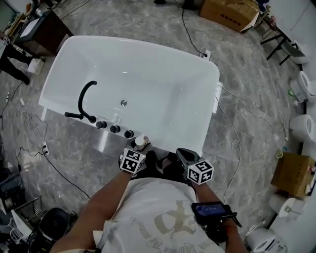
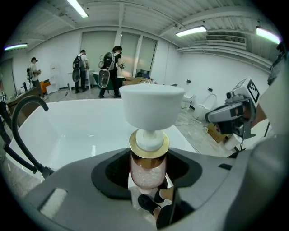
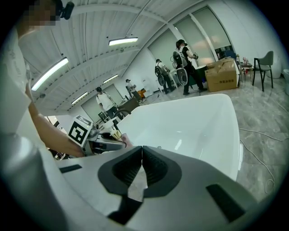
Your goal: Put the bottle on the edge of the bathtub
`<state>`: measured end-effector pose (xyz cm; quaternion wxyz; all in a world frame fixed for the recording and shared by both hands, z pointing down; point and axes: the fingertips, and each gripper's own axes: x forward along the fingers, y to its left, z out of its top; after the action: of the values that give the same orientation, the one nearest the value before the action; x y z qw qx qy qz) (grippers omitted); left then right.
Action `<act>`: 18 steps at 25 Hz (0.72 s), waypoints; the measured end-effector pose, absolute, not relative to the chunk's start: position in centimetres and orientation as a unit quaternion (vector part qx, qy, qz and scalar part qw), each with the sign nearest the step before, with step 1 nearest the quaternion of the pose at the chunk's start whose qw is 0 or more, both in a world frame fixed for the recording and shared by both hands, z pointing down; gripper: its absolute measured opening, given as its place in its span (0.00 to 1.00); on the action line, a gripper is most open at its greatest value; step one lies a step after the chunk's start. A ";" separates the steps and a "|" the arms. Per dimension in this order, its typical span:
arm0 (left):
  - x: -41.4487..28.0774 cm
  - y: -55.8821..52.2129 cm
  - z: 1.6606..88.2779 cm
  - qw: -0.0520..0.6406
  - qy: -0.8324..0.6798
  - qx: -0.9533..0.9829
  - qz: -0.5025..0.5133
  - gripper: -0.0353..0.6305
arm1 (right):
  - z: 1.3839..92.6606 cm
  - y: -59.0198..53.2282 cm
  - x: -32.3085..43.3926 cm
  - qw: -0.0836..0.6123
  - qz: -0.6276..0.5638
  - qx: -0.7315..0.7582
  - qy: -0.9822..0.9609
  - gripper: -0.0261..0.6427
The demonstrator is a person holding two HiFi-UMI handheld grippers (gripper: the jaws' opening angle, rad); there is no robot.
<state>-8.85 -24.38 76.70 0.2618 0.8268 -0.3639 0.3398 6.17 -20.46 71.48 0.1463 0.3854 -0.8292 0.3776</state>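
Here a white tub [image 1: 148, 74] sits on grey floor [image 1: 237, 59]. At 6 o'clock, the left tool [image 1: 138, 150] tilts down, clamped on the bottle [image 1: 141, 142]. The right tool [image 3: 142, 159] is closed and empty.

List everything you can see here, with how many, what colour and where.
bathtub: one, white, centre of head view
faucet: one, black, on the bathtub's near rim
knobs: three, black, beside the faucet
bottle: one, pinkish with white cap, between the left jaws
cardboard boxes: two, brown, top and right of head view
toilets: several, white, right edge
left gripper: one, grey, shut on the bottle
right gripper: one, grey, shut, empty
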 end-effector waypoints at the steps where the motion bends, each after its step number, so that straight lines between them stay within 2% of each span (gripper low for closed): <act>1: -8.7 -24.6 76.9 0.259 -0.366 0.826 0.341 0.38 | 71.5 -20.5 6.3 0.147 0.379 0.385 -0.829 0.05; 18: -8.9 -26.2 79.8 0.235 -0.394 0.802 0.383 0.38 | 71.7 -21.0 8.1 0.151 0.383 0.387 -0.825 0.05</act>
<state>-8.94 -26.19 79.79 0.2349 0.8018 -0.3942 0.3829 8.10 -21.03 71.72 0.1508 0.3870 -0.8252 0.3829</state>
